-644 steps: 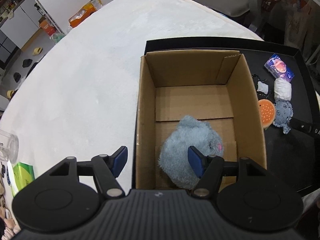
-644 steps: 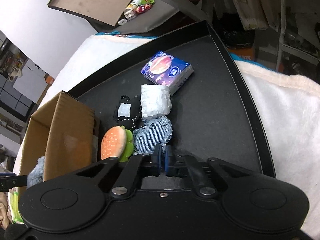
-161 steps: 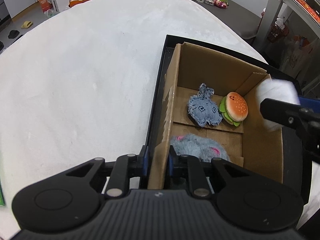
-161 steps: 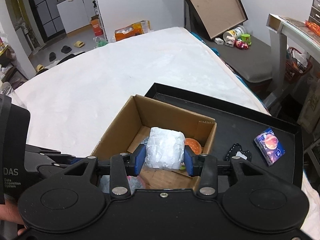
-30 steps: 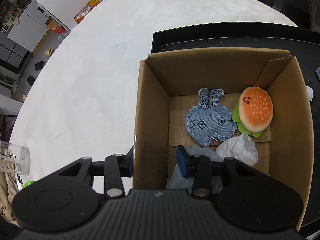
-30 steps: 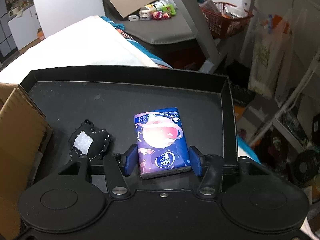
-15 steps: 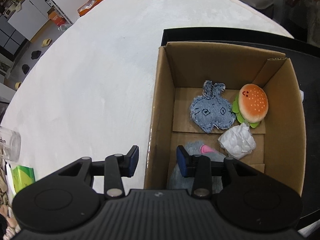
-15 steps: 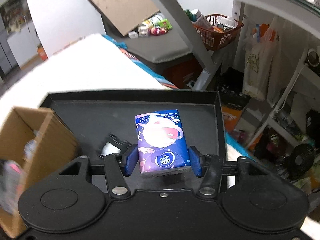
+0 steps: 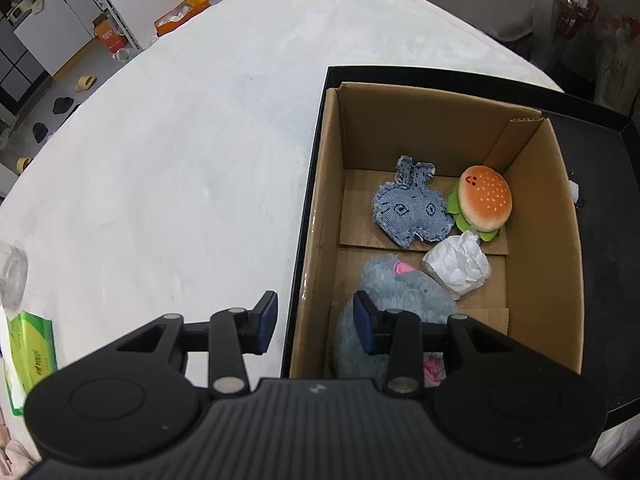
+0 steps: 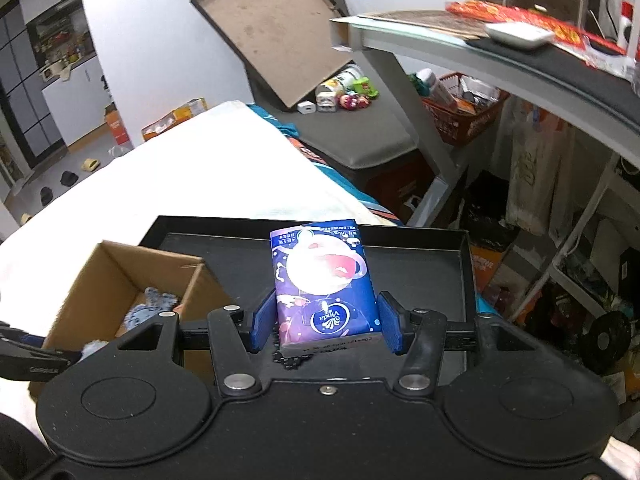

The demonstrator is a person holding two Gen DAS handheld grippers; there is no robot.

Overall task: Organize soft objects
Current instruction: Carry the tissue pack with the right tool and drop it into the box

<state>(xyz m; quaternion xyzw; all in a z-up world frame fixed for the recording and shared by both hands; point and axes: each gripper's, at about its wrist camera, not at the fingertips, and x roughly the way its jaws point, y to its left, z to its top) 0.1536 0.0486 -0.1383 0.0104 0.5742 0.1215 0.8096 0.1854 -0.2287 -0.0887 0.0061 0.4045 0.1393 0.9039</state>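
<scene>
My left gripper [image 9: 316, 320] is open and straddles the near left wall of the cardboard box [image 9: 540, 240] without pressing on it. Inside the box lie a denim bunny [image 9: 408, 212], a burger plush [image 9: 484, 200], a white crumpled wad [image 9: 456, 268] and a grey fluffy plush [image 9: 404, 288], which sits partly under my right finger. My right gripper [image 10: 326, 322] is shut on a blue tissue pack [image 10: 324, 280], held in the air over the black tray [image 10: 420, 276]. The box [image 10: 104, 276] stands low at the left of that view. A small black patch [image 10: 290, 362] peeks out below the pack.
The box stands on the left part of the black tray [image 9: 600, 320], on a white-covered surface [image 9: 180, 160]. A green tissue pack [image 9: 30, 344] and a glass jar [image 9: 12, 276] sit at the near left. A grey desk [image 10: 520, 52] and a red basket [image 10: 464, 108] lie beyond the tray.
My right gripper has risen with the blue tissue pack, off the tray floor, and the box has come into its view. The left gripper has drifted sideways, its jaws unchanged.
</scene>
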